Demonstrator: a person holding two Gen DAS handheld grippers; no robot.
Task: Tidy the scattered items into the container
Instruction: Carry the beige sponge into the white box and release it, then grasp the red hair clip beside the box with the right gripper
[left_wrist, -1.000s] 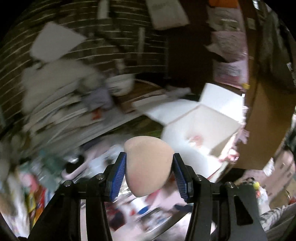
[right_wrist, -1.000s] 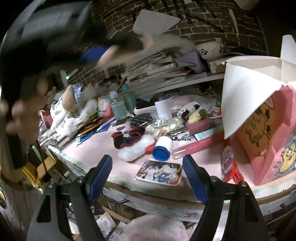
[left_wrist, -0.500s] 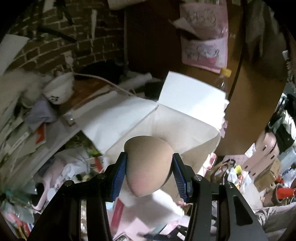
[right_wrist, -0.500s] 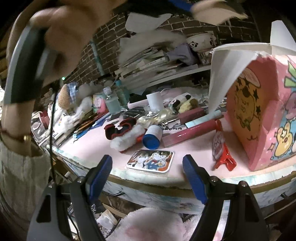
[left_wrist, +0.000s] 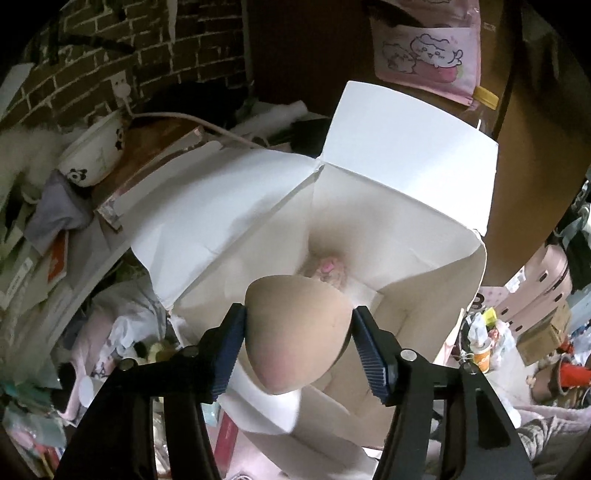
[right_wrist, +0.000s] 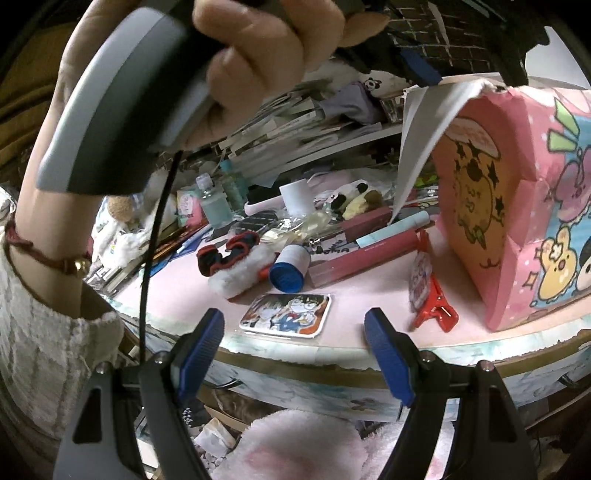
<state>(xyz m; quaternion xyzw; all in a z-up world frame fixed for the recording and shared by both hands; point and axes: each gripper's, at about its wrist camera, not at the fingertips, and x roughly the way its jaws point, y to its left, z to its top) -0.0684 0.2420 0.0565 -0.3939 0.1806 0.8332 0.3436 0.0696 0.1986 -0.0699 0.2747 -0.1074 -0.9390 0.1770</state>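
Note:
My left gripper is shut on a beige teardrop makeup sponge and holds it right above the open mouth of the white-lined box, whose flaps stand open; a small pink item lies at its bottom. In the right wrist view the same box shows its pink cartoon outside at the table's right. My right gripper is open and empty, off the table's front edge, facing a cartoon tin, a blue-capped white bottle, a red clip and a pink tube.
The pink table holds more clutter: a red-black-white fluffy item, clear bottles, a white cup, a panda plush. The hand holding the left gripper's handle fills the upper left. Stacked papers and a brick wall stand behind.
My left gripper has swung right with the sponge, from over the cluttered table to above the open box. My right gripper has stayed open, drifting a little closer to the table edge.

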